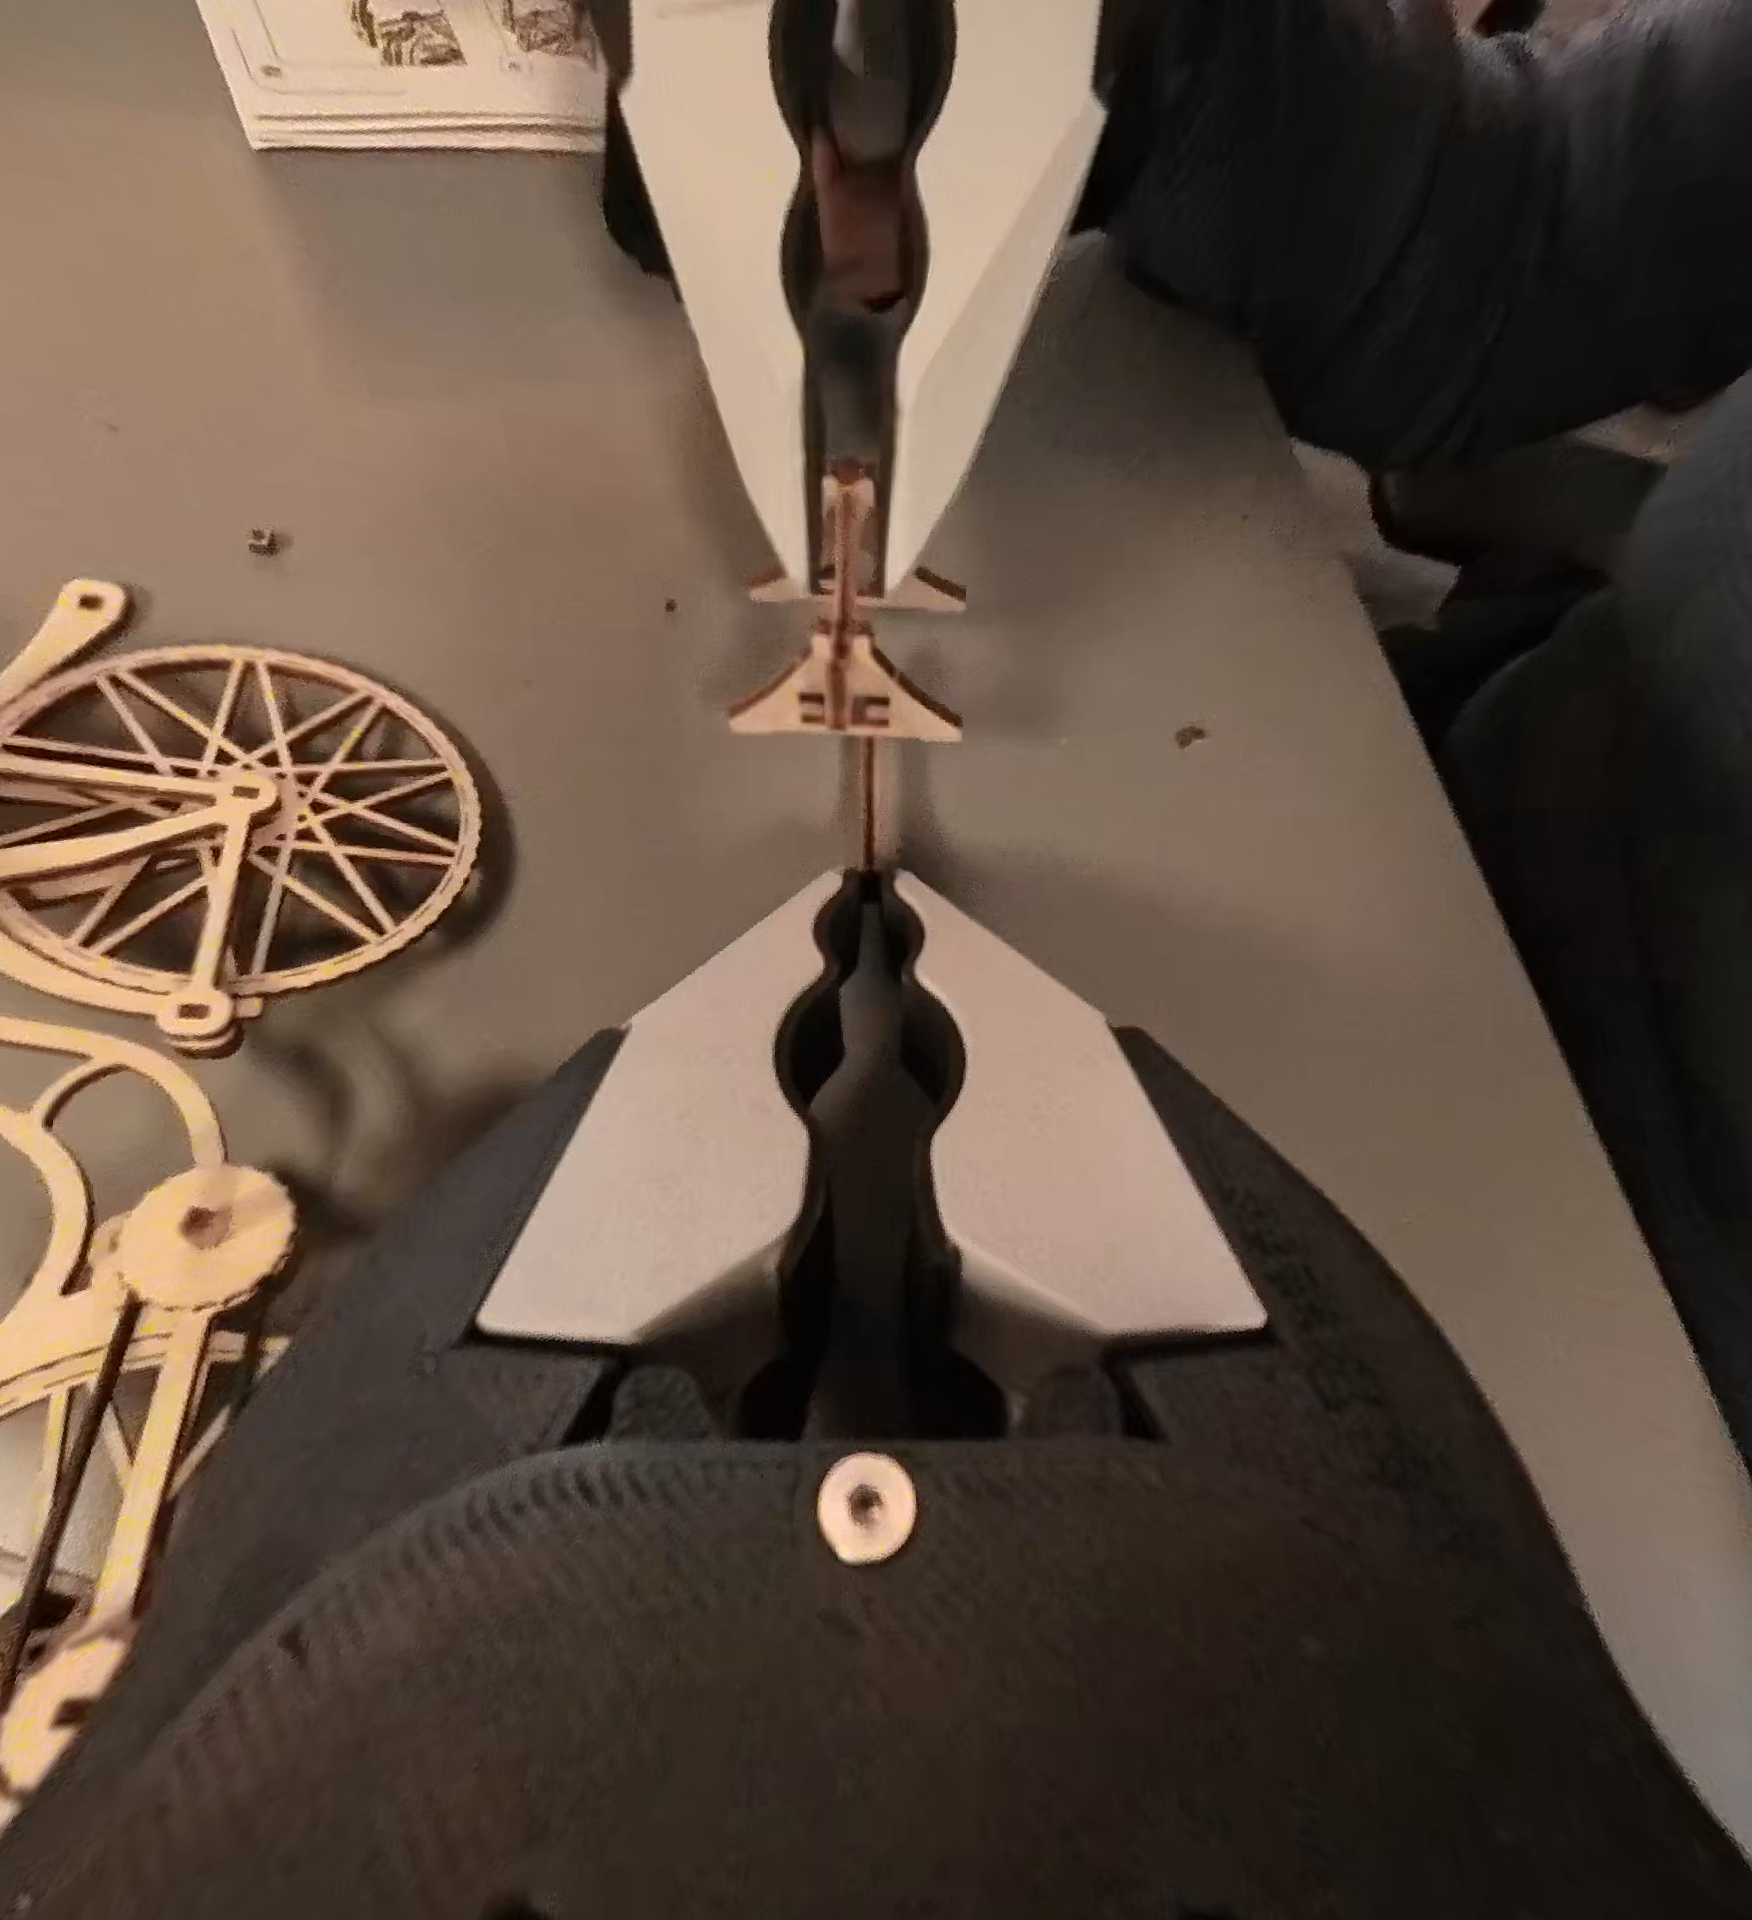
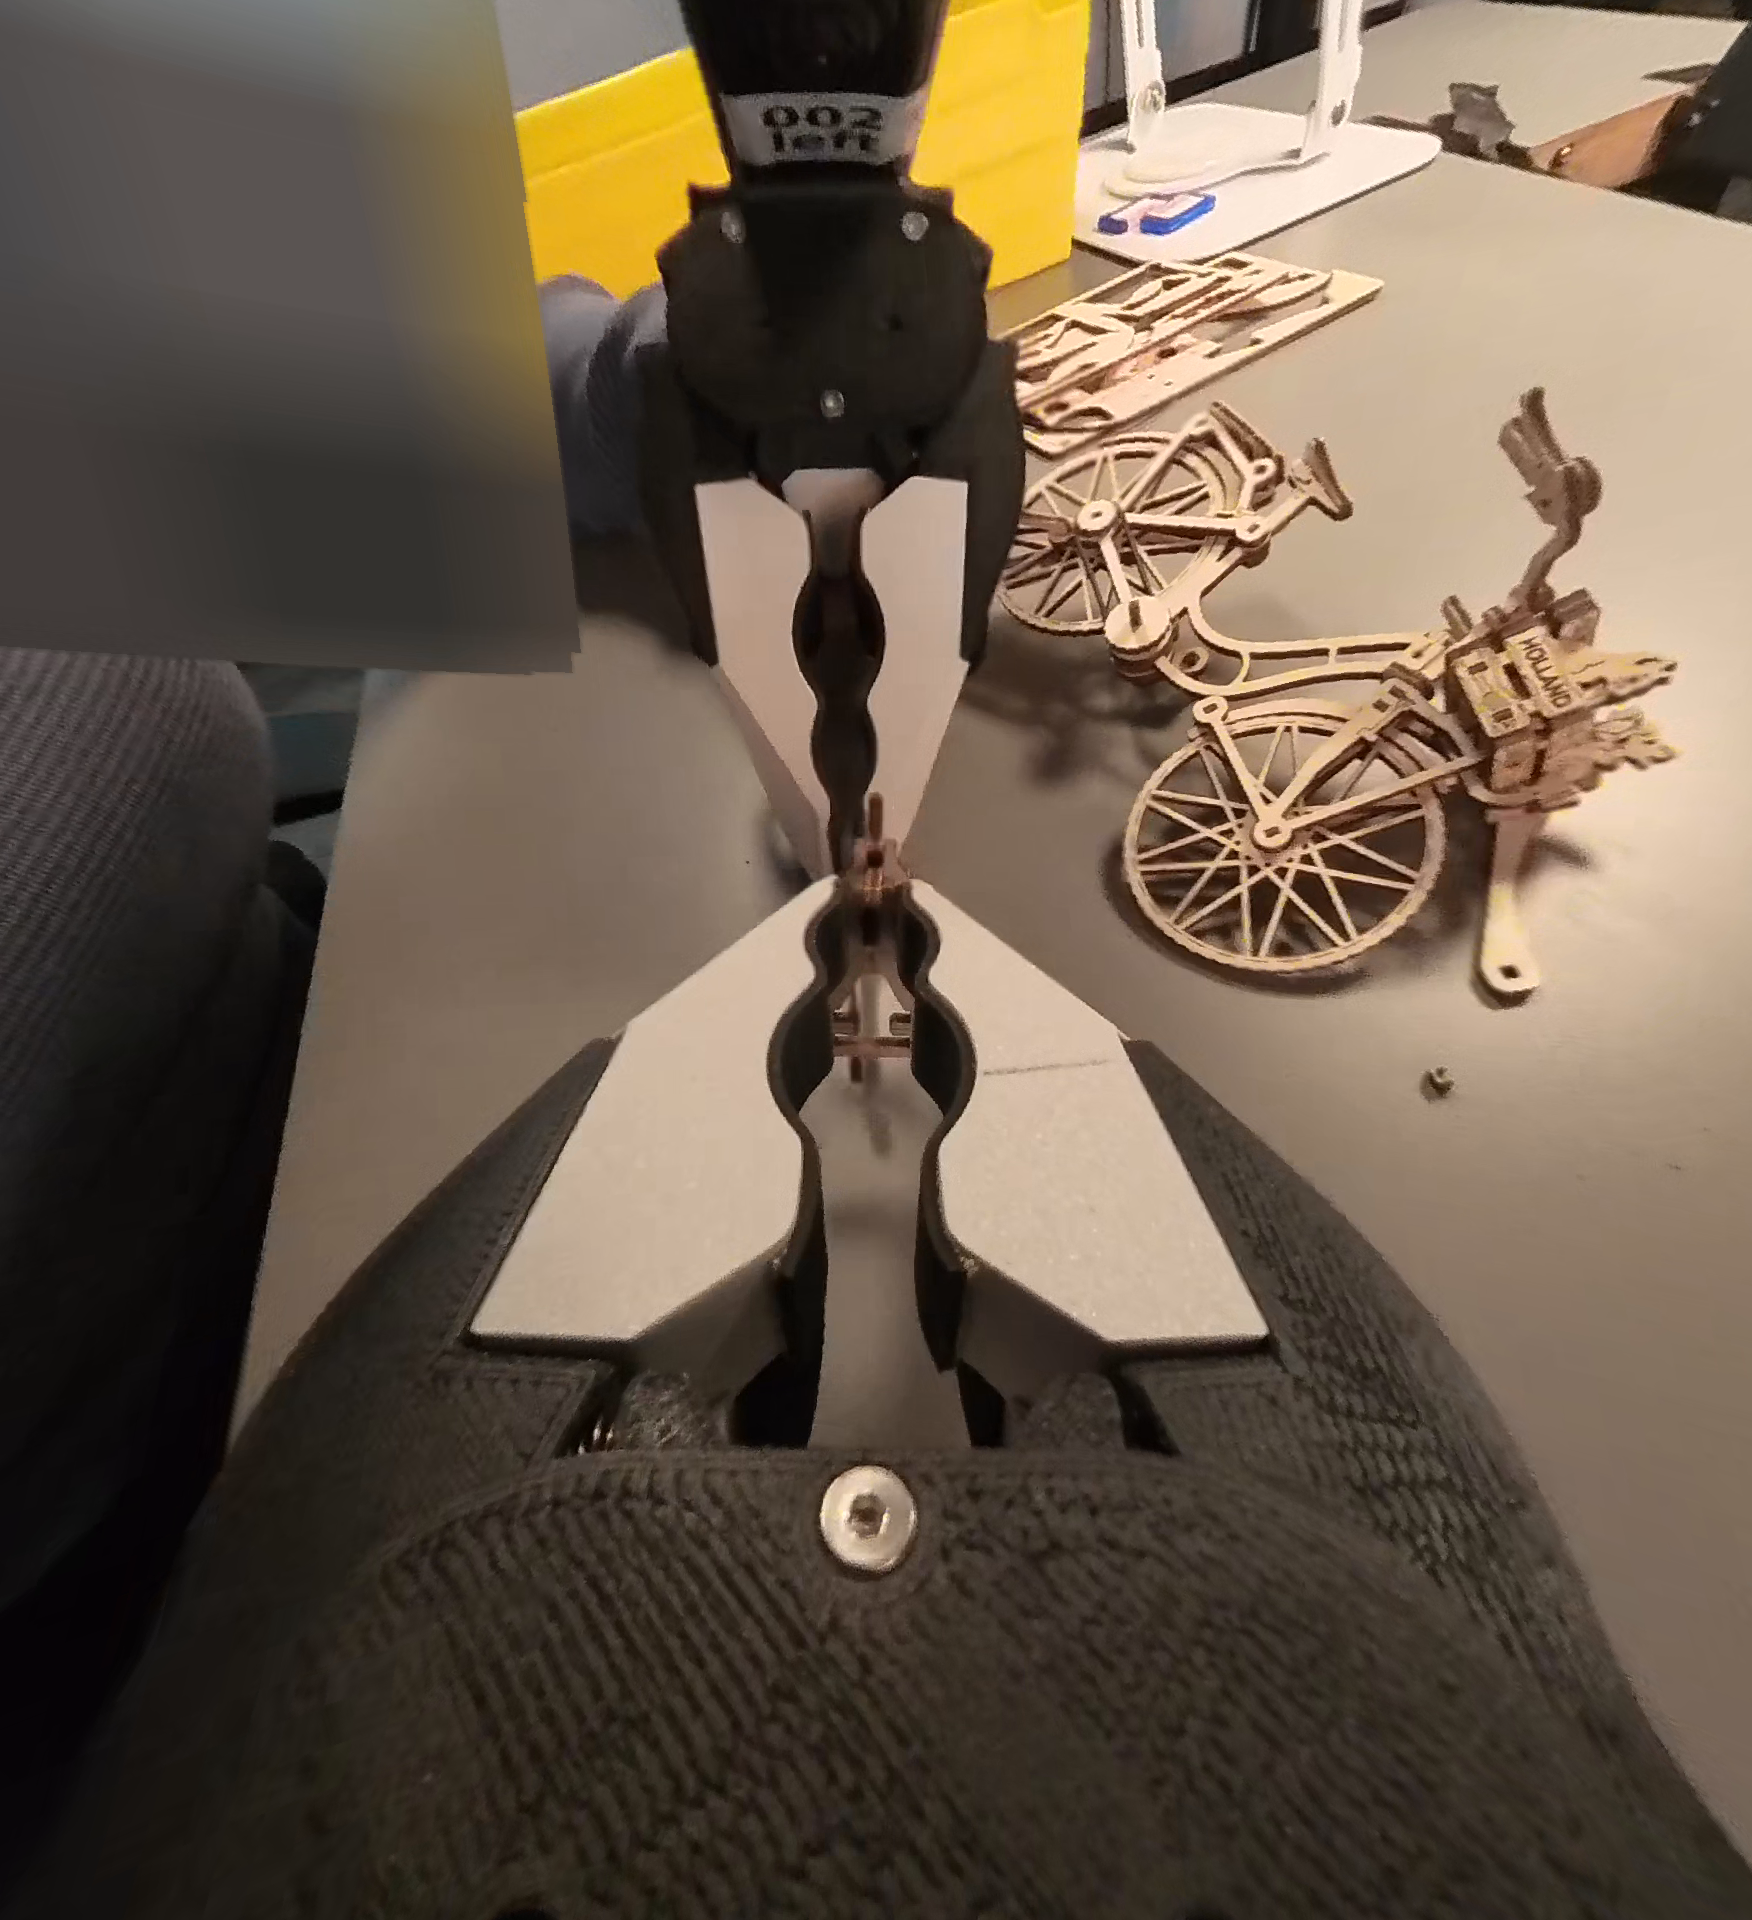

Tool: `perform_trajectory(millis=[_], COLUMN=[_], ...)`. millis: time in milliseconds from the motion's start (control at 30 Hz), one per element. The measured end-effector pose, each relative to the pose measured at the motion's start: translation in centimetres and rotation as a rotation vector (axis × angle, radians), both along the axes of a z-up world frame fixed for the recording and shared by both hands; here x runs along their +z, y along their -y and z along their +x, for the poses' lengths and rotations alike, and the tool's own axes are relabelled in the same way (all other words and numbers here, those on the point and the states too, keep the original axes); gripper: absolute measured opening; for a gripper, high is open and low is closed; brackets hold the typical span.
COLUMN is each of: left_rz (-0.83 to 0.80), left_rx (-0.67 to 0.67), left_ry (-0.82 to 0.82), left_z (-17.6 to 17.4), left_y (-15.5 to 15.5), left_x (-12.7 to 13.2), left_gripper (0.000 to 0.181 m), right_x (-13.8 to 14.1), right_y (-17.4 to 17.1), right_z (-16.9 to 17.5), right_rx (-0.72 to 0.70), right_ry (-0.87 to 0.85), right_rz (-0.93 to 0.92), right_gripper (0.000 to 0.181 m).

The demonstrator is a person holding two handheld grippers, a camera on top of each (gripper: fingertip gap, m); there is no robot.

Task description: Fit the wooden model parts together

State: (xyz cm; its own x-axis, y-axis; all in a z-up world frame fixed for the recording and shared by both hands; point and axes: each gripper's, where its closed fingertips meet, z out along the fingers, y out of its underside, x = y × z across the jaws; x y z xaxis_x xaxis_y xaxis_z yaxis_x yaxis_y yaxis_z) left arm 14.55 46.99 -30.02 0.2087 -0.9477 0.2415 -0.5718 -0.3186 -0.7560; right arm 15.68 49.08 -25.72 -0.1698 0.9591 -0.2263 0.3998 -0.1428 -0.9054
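Note:
A small wooden part with wing-shaped cross plates (image 1: 844,707) hangs in the air between my two grippers, above the grey table (image 1: 436,416). My left gripper (image 1: 867,878) is shut on a thin wooden strip (image 1: 867,805) that runs into this part. My right gripper (image 1: 851,592) comes in from the far side, tip to tip, and is shut on the part's other end. In the right wrist view, the right gripper (image 2: 872,888) pinches the small part (image 2: 867,1023) and the left gripper (image 2: 867,831) meets it from above. I cannot tell whether strip and part are fully seated.
A built wooden bicycle model (image 2: 1298,790) lies on its side on the table, and also shows in the left wrist view (image 1: 207,821). Behind it are wooden part sheets (image 2: 1194,322), a yellow box (image 2: 955,156) and a white stand (image 2: 1256,156). A booklet (image 1: 404,73) lies far off. The table edge (image 1: 1474,831) and a person's sleeve (image 1: 1474,208) are close. The grippers' ends are close to 5 cm from one another.

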Motion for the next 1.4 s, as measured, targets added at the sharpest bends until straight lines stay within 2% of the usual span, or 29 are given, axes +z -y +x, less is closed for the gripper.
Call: perform_trajectory(millis=[167,300,567,967,1400], left_rz=[-0.021,-0.007,-0.010,0.032,0.016], left_rx=[0.013,0.024,0.039,0.076,0.044], left_ry=[0.099,0.132,0.152,0.210,0.204], left_z=[0.4,0.4,-0.3,-3.3,-2.9], left_y=[0.1,0.0,0.1,-1.4,-0.7], left_x=[1.5,1.8,2.0,4.4,4.2], left_gripper=[0.002,0.002,0.002,0.002,0.002], right_x=[0.6,1.1,1.9,2.9,2.4], right_y=[0.3,0.5,0.0,-1.3,-0.6], right_z=[-0.1,-0.3,0.0,1.1,0.6], right_rx=[0.017,0.025,0.001,-0.060,-0.034], right_ry=[-0.045,-0.081,-0.134,-0.198,-0.175], right_rz=[-0.136,-0.177,-0.199,-0.180,-0.173], right_gripper=[0.006,0.006,0.006,0.006,0.006])
